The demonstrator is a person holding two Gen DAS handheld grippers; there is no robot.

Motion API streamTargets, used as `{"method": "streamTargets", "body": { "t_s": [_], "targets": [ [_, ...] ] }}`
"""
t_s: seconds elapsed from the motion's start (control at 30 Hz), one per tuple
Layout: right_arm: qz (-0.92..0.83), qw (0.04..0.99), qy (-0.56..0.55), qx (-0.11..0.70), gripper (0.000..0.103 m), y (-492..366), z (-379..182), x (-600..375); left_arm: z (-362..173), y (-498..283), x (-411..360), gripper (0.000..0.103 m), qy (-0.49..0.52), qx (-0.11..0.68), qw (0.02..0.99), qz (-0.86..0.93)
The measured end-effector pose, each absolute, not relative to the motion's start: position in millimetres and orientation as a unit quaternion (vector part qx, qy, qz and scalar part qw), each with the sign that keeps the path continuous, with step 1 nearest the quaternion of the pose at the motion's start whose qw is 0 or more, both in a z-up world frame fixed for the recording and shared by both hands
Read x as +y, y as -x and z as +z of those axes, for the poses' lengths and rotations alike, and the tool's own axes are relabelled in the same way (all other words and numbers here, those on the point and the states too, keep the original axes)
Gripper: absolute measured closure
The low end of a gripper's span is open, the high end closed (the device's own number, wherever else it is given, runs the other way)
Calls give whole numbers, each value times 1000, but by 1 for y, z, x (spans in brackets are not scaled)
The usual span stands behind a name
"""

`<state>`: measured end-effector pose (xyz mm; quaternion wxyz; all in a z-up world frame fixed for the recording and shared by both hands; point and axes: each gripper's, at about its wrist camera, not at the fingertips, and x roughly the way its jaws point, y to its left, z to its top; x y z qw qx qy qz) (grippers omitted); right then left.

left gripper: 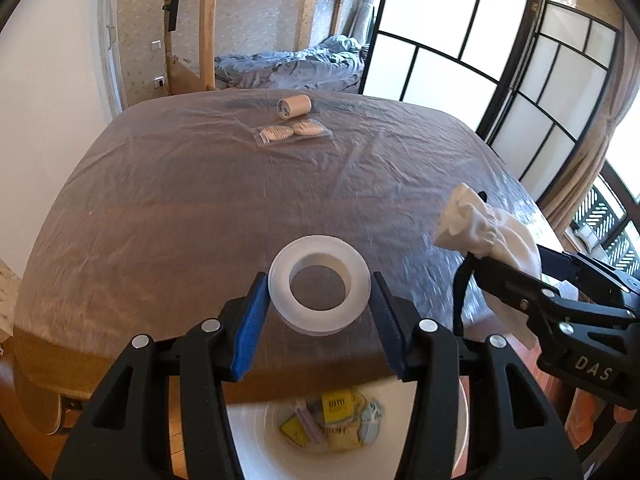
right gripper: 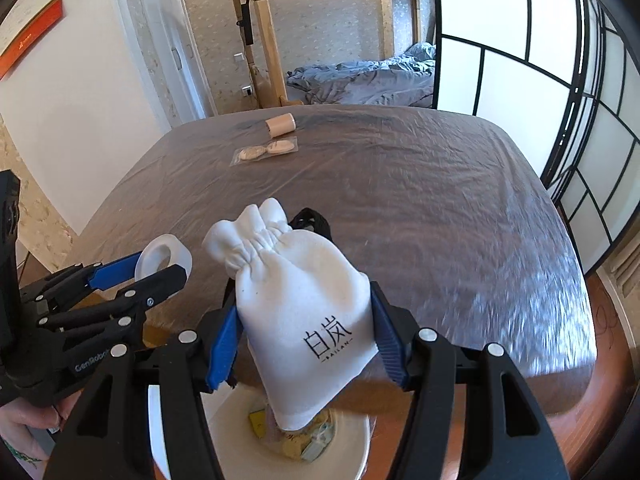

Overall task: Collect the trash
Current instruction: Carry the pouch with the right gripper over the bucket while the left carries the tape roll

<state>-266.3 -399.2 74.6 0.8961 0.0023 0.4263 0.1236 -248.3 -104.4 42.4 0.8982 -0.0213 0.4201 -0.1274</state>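
In the left wrist view my left gripper (left gripper: 319, 282) is shut on a white translucent tape roll (left gripper: 320, 252), held level over the table's near edge. Directly below sits a white bin (left gripper: 256, 440) with yellow and pastel wrappers inside. My right gripper (right gripper: 304, 308) is shut on a white drawstring pouch (right gripper: 296, 280) with black lettering; the pouch hangs over the same bin (right gripper: 224, 432). Each view shows the other gripper: the right one (left gripper: 508, 264) with the pouch (left gripper: 476, 224), and the left one (right gripper: 162, 266) with the roll (right gripper: 182, 256).
The brown table (left gripper: 180, 208) is covered in clear plastic sheet. At its far side lie a tan cylinder (left gripper: 295, 106) and a clear packet of two tan pads (left gripper: 290, 132). A bunk bed stands behind, sliding screens on the right. A person's hand (right gripper: 24, 428) holds the left gripper.
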Motion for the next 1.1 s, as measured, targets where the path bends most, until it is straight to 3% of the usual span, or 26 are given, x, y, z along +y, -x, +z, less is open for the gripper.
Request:
{"method": "streamTargets", "body": {
  "t_s": [0.5,1.1],
  "targets": [
    [96,893,-19,440,45,391,70,-383,38,349,-81,51,4,429,890,-156],
    [106,872,-13,478,44,401,38,-393,11,372,-84,51,13,455,882,-123]
  ]
}}
